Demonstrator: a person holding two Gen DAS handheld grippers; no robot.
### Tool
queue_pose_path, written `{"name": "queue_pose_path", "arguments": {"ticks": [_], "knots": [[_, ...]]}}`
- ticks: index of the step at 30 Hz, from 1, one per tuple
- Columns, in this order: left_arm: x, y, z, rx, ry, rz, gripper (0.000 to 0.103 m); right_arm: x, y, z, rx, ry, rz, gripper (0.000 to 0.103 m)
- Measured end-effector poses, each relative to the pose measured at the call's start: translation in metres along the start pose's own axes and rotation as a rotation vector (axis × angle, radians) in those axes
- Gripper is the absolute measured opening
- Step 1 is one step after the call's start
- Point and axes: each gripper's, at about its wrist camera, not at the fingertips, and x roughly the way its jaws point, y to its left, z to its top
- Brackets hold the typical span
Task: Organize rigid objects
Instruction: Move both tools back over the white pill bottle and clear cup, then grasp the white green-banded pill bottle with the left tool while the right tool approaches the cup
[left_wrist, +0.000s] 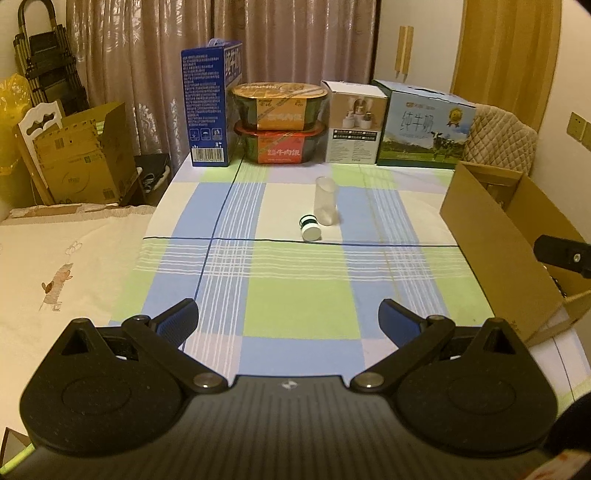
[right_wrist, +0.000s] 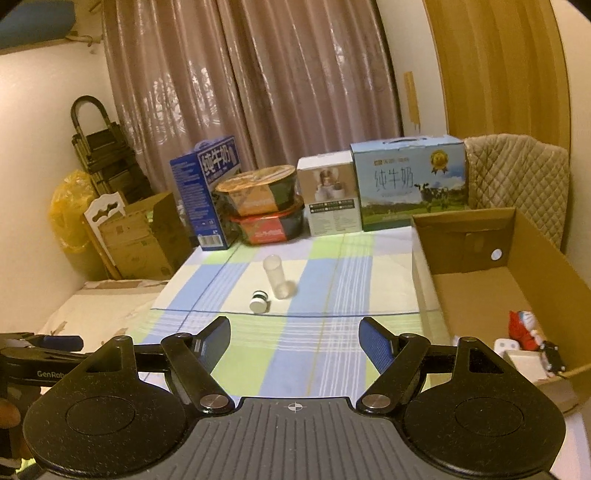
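A clear plastic tube (left_wrist: 325, 201) lies on the checked tablecloth (left_wrist: 295, 295) mid-table, with a small white-capped bottle (left_wrist: 309, 228) lying just left of it. Both also show in the right wrist view, the tube (right_wrist: 277, 276) and the bottle (right_wrist: 259, 301). My left gripper (left_wrist: 288, 319) is open and empty, well short of them. My right gripper (right_wrist: 295, 339) is open and empty, also short of them. An open cardboard box (right_wrist: 476, 236) stands at the table's right side and holds a red toy (right_wrist: 522, 328) and small white items (right_wrist: 508, 347).
Along the table's far edge stand a blue milk carton (left_wrist: 212, 107), two stacked food bowls (left_wrist: 280, 122), a white box (left_wrist: 354, 123) and a milk case (left_wrist: 424, 125). Cardboard boxes (left_wrist: 85, 155) and a folded trolley (left_wrist: 48, 62) sit left of the table. A quilted chair (right_wrist: 517, 177) is behind.
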Motion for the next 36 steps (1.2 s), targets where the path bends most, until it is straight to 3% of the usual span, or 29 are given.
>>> {"name": "queue_pose_path", "arguments": {"ticks": [14,17,21,26,31,36], "knots": [[0.117,0.002,0.025,-0.026,0.011,-0.031,0.1,0.126,-0.009,0.0,-0.043,0.04,-0.018,0.073],[0.142,-0.003,0.03,-0.017,0.019,-0.039,0.094,0.15,-0.011,0.0,-0.055,0.052,-0.022,0.073],[0.17,-0.004,0.039,-0.027,0.009,-0.052,0.089,0.181,-0.02,0.001,-0.047,0.076,-0.031,0.06],[0.202,-0.005,0.047,-0.038,0.011,-0.07,0.08,0.211,-0.032,0.006,-0.045,0.088,-0.038,0.057],[0.232,-0.009,0.053,-0.011,0.006,-0.085,0.067,0.238,-0.04,0.008,-0.036,0.113,-0.045,0.052],[0.257,-0.015,0.06,0.03,0.003,-0.108,0.061,0.258,-0.037,0.009,-0.06,0.125,-0.037,0.049]]}}
